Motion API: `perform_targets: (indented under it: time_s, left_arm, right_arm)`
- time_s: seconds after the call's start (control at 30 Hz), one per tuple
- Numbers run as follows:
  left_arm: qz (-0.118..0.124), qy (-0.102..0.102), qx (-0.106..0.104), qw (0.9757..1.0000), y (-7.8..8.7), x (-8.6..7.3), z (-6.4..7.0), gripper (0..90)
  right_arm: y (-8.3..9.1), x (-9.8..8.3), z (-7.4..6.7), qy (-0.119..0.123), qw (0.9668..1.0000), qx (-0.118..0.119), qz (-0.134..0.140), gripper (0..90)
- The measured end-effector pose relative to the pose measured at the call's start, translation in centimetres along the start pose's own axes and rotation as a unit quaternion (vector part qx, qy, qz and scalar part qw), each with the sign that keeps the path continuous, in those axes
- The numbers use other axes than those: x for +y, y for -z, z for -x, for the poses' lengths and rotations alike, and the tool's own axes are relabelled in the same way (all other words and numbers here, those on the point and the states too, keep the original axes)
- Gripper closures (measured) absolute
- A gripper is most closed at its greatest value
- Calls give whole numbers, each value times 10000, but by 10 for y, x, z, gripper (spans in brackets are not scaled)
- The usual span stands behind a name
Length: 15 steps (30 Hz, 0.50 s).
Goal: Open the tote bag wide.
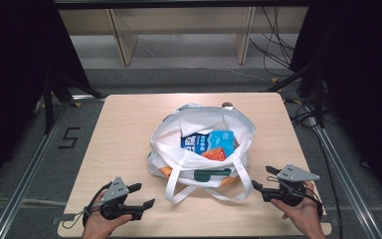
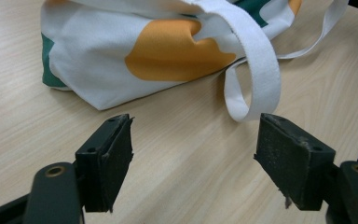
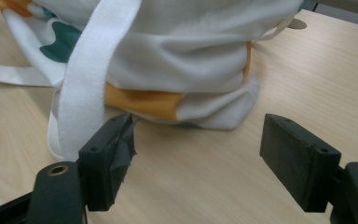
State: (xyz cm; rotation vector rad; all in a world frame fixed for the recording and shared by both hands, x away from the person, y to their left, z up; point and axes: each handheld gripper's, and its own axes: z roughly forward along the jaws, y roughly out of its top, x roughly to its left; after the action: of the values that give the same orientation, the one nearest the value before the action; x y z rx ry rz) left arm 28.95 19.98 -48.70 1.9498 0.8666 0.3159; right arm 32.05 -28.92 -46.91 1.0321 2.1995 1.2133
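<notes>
Table (image 1: pixel 129 129) from above: tote bag (image 1: pixel 199 149) holds blue packet (image 1: pixel 214 139), unseen from fingers.

Packets (image 1: pixel 214 144) in bag (image 1: pixel 179 164), mid-table (image 1: pixel 124 129)

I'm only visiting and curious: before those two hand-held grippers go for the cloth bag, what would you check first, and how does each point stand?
1. Left gripper open with nothing between its pads: ok.
2. Right gripper open with nothing between its pads: ok.
3. Bag standing with its mouth open: ok.
4. Bag straps lying loose on the table, free to take: ok.
5. Blue packet sitting inside the bag: ok.
6. How full the bag is: cannot tell.
</notes>
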Motion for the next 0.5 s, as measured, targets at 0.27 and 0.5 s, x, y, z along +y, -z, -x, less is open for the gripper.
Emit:
perform_targets:
  time_s: [0.27,0.5]
  left_arm:
    - [-119,-73,55,9999,-5,-7,3,262]
    - [-170,-35,83,9998,-7,-8,3,247]
  right_arm:
    - [6,-13,-7,87,9999,62,-121,265]
    - [8,-24,-8,175,9994,94,-297,260]
